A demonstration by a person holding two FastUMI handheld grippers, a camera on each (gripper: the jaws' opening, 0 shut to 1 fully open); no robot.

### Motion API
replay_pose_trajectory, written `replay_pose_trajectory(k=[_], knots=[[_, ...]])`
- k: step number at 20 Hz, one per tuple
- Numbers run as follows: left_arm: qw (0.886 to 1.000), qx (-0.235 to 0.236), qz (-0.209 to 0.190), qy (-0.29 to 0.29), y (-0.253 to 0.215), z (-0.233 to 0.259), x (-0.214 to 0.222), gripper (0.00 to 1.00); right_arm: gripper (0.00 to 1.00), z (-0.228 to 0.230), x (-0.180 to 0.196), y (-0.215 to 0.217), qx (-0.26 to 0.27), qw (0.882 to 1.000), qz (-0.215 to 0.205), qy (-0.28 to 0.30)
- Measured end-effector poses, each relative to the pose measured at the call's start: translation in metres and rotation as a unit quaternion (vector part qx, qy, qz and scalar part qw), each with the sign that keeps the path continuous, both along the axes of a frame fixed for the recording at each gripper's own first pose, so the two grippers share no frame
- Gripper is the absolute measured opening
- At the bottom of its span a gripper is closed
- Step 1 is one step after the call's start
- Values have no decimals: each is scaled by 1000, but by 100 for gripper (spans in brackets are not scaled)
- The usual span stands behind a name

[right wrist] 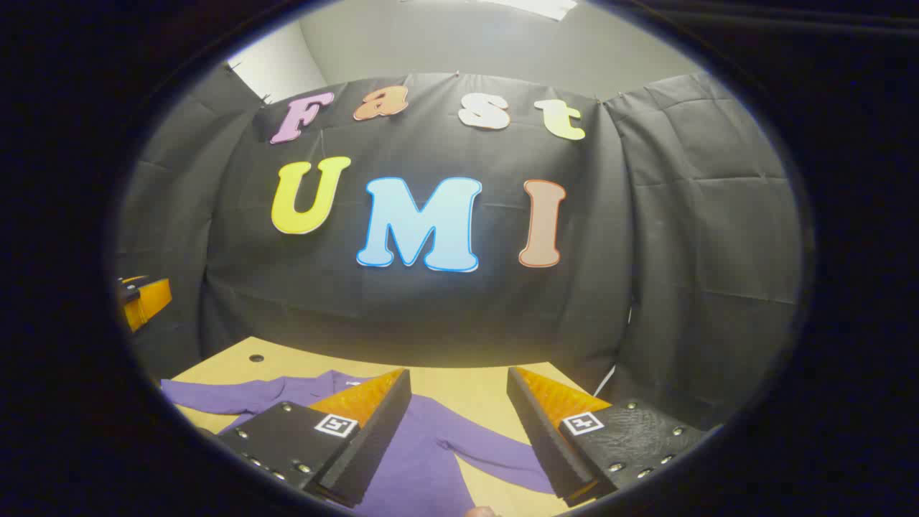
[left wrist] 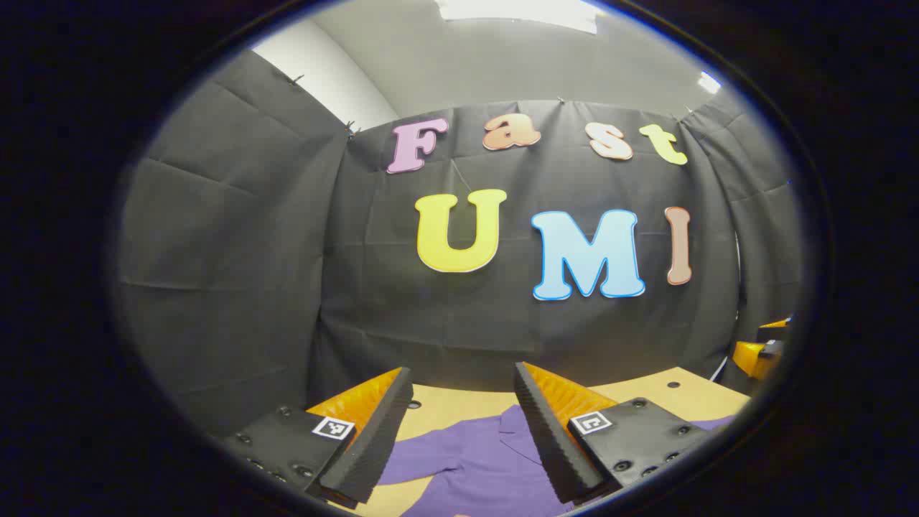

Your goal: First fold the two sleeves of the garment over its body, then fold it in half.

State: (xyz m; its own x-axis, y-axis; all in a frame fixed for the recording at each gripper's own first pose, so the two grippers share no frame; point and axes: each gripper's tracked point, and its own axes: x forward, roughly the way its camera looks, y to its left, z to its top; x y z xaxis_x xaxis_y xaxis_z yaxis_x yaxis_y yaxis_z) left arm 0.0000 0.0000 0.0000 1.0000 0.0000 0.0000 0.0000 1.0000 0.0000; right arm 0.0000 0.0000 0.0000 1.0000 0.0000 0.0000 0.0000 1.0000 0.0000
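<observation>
Black cloth (left wrist: 237, 237) hangs all round the booth as its wall, creased in big squares, with a pale ceiling (left wrist: 502, 64) and a bright light panel (left wrist: 517, 11) above it. Below the cloth runs the tabletop (right wrist: 467, 391), light tan wood with a few small dark holes near its far edge.

On that tabletop lies the purple garment (right wrist: 423, 452), spread flat with its collar toward the cloth wall. In the right gripper view one sleeve (right wrist: 215, 395) reaches out to the left along the wood and the other sleeve (right wrist: 495, 452) angles off to the right, both lying clear of the body and not folded over it. In the left gripper view the collar (left wrist: 517, 424) shows between the fingers, with a sleeve (left wrist: 423, 459) running off to the left.

The left tool (left wrist: 463, 441) is held above the garment near its collar, its two fingers spread wide apart with nothing between them but the cloth lying below; whether the tips touch the fabric I cannot tell. The right tool (right wrist: 459, 431) hangs over the garment's body, likewise wide open and gripping nothing.

Each tool also turns up at the edge of the other's view, well off to the side: the right one at the far right of the left gripper view, the left one at the far left of the right gripper view.

Small square markers (left wrist: 334, 428) sit on the finger mounts.
</observation>
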Motion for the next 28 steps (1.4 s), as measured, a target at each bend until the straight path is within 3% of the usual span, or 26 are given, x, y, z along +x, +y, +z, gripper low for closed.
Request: replay_pose_trajectory(k=[13,18,24,28], knots=[[1000,6,-20,22,-24,-19,27,96,88,-42,-1,-60,-2,997,-58,59],[999,1,-11,35,-26,-25,36,96,88,-89,7,-100,26,988,-103,116],[999,31,-5,41,-30,-24,44,96,89,-175,6,-152,47,958,-181,217],[998,30,1,47,-29,-24,44,96,89,-239,-1,-182,62,929,-223,288]])
